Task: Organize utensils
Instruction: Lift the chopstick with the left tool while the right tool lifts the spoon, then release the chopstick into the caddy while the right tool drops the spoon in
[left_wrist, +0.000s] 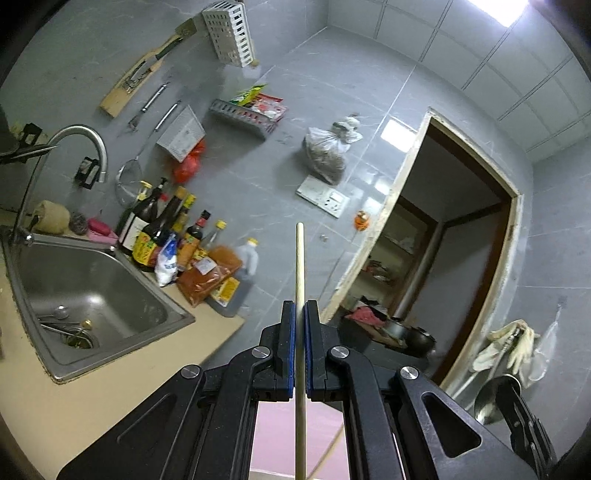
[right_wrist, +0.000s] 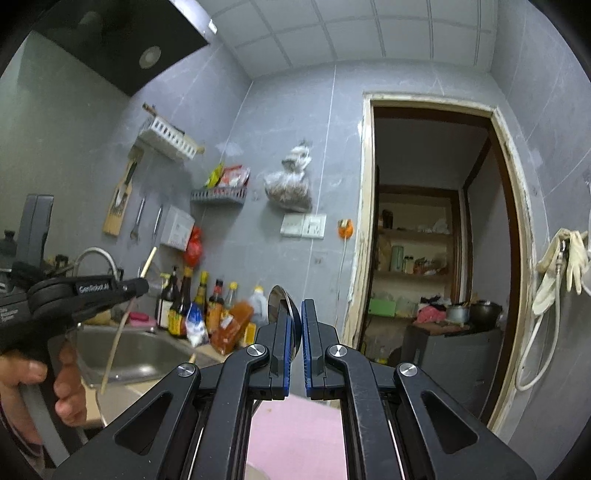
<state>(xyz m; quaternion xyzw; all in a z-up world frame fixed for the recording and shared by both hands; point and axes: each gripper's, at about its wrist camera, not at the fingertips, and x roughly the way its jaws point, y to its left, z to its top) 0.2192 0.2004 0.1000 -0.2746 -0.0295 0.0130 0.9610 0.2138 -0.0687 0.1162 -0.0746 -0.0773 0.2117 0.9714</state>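
My left gripper (left_wrist: 300, 306) is shut on a pale wooden chopstick (left_wrist: 299, 266) that points up past the fingertips. In the right wrist view the left gripper (right_wrist: 142, 284) shows at the left, held by a hand, with chopsticks (right_wrist: 122, 325) running through it. My right gripper (right_wrist: 294, 306) is shut on a metal spoon (right_wrist: 282, 304), bowl up. The spoon (left_wrist: 493, 397) also shows at the lower right of the left wrist view. A white slotted utensil holder (left_wrist: 231, 33) hangs on the grey wall, also seen in the right wrist view (right_wrist: 168, 138).
A steel sink (left_wrist: 92, 295) with a curved tap (left_wrist: 88, 144) is set in the beige counter (left_wrist: 122, 376). Several sauce bottles (left_wrist: 173, 232) stand beside it. A wooden knife rack (left_wrist: 142, 74) and hanging tools are on the wall. An open doorway (right_wrist: 436, 251) is to the right.
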